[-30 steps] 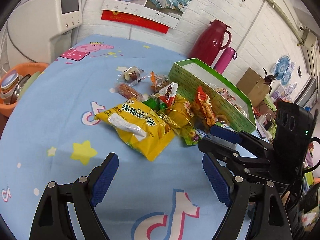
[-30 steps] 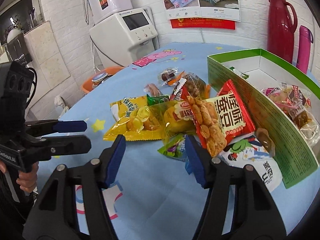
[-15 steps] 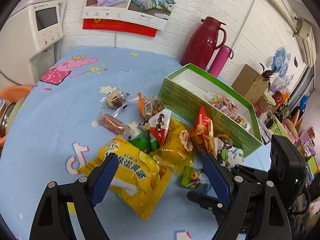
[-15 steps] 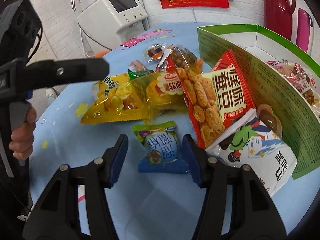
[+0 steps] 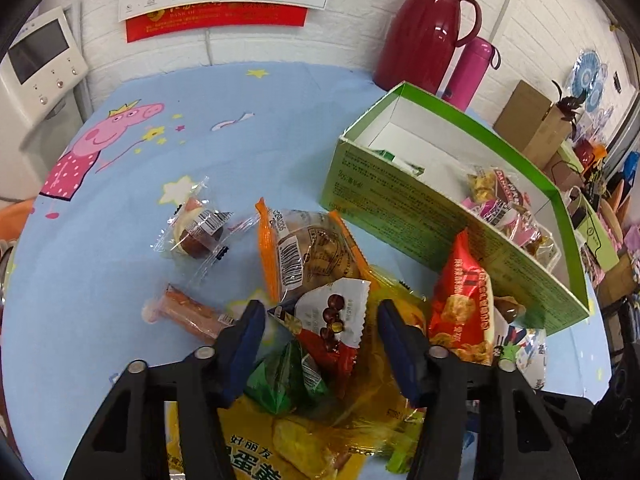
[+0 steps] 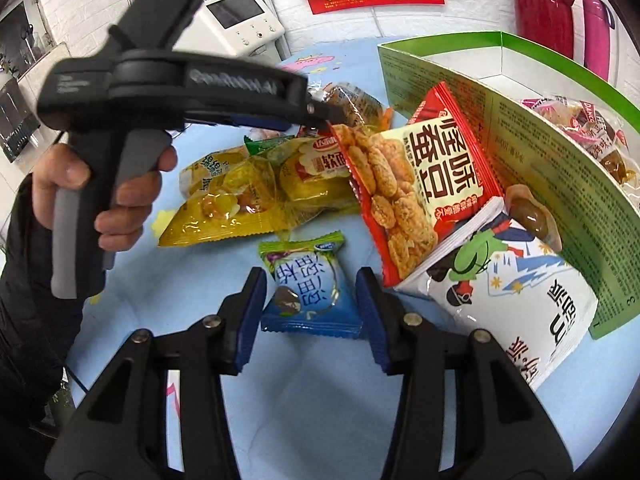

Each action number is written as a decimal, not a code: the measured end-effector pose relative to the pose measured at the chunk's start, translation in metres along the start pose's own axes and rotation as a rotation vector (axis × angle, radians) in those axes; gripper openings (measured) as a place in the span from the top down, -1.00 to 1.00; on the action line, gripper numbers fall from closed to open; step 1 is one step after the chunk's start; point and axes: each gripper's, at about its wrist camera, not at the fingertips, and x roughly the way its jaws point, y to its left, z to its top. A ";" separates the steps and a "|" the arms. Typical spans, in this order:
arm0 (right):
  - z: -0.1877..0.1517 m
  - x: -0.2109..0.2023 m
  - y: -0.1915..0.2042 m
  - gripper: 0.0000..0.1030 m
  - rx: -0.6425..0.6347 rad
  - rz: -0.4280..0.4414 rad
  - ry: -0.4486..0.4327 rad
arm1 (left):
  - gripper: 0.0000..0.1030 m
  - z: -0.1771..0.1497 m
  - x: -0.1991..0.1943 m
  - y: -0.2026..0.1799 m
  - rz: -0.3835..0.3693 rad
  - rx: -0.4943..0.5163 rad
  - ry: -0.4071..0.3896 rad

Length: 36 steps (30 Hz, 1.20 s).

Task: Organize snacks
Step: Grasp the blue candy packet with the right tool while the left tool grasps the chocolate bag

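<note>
Two grippers are working over the snack pile, and we are holding both with their jaws spread wide and nothing clamped. Our left gripper is hovering over the heap, with a red-and-white chestnut packet sitting between its blue pads; we cannot tell whether either pad is touching it. Just below that packet, nearer the gripper body, a green packet is lying on a large yellow bag. Ahead of the fingertips an orange-edged clear packet is resting, and off to the left of the gripper a small wrapped cake and a wrapped sausage are lying apart on the blue tablecloth. To the right of the gripper a red snack bag is leaning beside the green box, which is holding a few wrapped sweets.

Our right gripper is straddling a small blue-and-green candy packet lying flat on the cloth, a pad on each side of it with a sliver of gap showing. Ahead and to its right the red snack bag is overlapping a white cartoon packet against the green box. To the left, a hand is gripping the handle of the left gripper.
</note>
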 end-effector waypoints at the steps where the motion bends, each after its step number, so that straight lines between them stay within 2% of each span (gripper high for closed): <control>1: 0.000 -0.002 -0.001 0.05 0.003 0.001 0.001 | 0.18 -0.001 0.002 0.003 -0.009 -0.006 0.009; 4: -0.001 -0.005 -0.003 0.07 0.005 -0.008 0.007 | 0.24 -0.007 0.001 0.010 -0.037 -0.027 0.015; 9: -0.008 -0.010 0.002 0.07 -0.010 -0.013 0.016 | 0.23 -0.024 -0.010 0.009 -0.038 0.002 0.014; 11: -0.006 -0.008 0.004 0.07 -0.020 -0.032 0.017 | 0.18 -0.024 -0.010 0.010 -0.036 -0.009 0.006; 13: -0.005 -0.006 0.007 0.07 -0.022 -0.047 0.019 | -0.06 -0.023 -0.007 0.012 -0.017 -0.027 0.013; 18: -0.006 -0.005 0.013 0.07 -0.029 -0.066 0.017 | -0.14 -0.022 0.001 0.018 -0.027 -0.070 0.024; 20: -0.007 -0.003 0.015 0.09 -0.026 -0.076 0.015 | -0.12 -0.022 0.003 0.016 -0.026 -0.069 0.027; 22: -0.008 -0.003 0.016 0.22 -0.013 -0.077 0.014 | 0.24 -0.023 0.002 0.013 -0.054 -0.061 0.036; 25: -0.011 -0.010 0.014 0.30 0.040 -0.026 0.006 | 0.35 -0.027 -0.008 0.007 -0.062 -0.060 0.033; 29: -0.012 -0.031 0.019 0.30 0.037 0.011 -0.046 | 0.35 -0.028 -0.035 0.008 -0.092 -0.089 -0.011; 36: -0.001 -0.078 0.025 0.30 0.013 0.031 -0.194 | 0.35 -0.020 -0.098 -0.014 -0.148 -0.051 -0.138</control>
